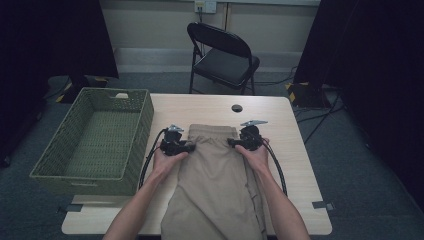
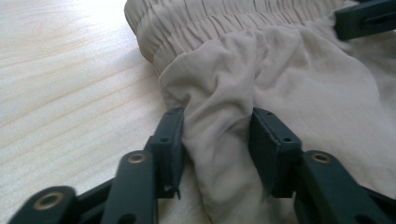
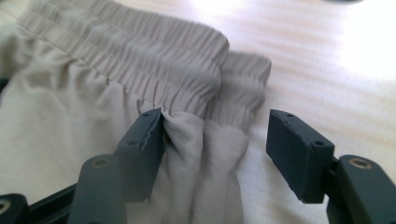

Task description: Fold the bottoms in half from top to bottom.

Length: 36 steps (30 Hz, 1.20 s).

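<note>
Your beige shorts [image 1: 215, 175] lie flat on the pale wooden table [image 1: 295, 150], elastic waistband gathered in fine ridges. Your left gripper [image 2: 217, 140] pinches a soft fabric fold; your right gripper [image 3: 217, 149] stands released around the waistband corner. A green woven basket [image 1: 95, 140] sits just beside.

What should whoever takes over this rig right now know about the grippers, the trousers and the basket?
Left gripper: pads pressing a bunched fold of the beige trousers below the waistband's left end.
Right gripper: open; fabric touches one pad, the other stands clear, at the waistband's right end.
Trousers lie flat on the table, legs toward the person.
Green wicker basket sits at the table's left, nothing in it.
Done: both ends reached. Left: probably re-grip on the right, fold, put in the basket.
</note>
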Each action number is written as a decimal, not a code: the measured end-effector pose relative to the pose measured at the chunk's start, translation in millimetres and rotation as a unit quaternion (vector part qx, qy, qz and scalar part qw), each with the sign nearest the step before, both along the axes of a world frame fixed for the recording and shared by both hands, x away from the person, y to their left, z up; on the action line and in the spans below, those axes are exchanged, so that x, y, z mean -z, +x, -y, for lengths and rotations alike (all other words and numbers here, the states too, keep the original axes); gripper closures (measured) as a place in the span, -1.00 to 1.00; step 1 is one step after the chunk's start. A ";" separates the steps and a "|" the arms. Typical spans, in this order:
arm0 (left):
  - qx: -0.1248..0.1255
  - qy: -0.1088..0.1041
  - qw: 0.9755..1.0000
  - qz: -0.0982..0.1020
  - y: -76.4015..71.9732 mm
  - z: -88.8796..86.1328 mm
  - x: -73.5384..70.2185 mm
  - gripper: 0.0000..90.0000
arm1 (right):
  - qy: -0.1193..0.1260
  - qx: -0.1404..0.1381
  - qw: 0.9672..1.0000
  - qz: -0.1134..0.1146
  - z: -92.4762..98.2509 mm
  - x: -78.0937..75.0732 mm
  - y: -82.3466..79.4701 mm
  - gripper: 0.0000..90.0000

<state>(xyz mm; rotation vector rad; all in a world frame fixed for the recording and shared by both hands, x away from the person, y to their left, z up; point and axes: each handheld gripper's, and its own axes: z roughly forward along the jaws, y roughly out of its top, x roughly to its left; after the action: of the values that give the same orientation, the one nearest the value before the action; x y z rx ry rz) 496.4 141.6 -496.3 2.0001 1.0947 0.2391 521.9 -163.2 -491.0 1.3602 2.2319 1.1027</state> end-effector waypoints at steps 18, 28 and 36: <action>-0.015 -0.054 0.998 -0.001 3.9 -20.3 -10.9 0.10 | 0.020 -0.045 0.999 0.009 -7.9 7.0 -18.8 0.83; -0.040 -0.062 0.997 -0.003 20.1 -14.6 -13.4 0.10 | 0.000 -0.067 0.998 0.014 -8.4 3.0 -28.1 0.52; -0.039 -0.028 0.999 0.009 18.4 -11.0 -7.3 0.23 | 0.026 -0.043 0.999 0.021 -11.8 -13.5 -9.4 -0.23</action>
<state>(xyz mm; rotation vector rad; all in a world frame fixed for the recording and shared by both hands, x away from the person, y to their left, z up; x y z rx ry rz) 514.8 152.7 -489.0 1.9037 1.1571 0.2638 512.5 -151.4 -477.4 1.2600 2.2642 1.2150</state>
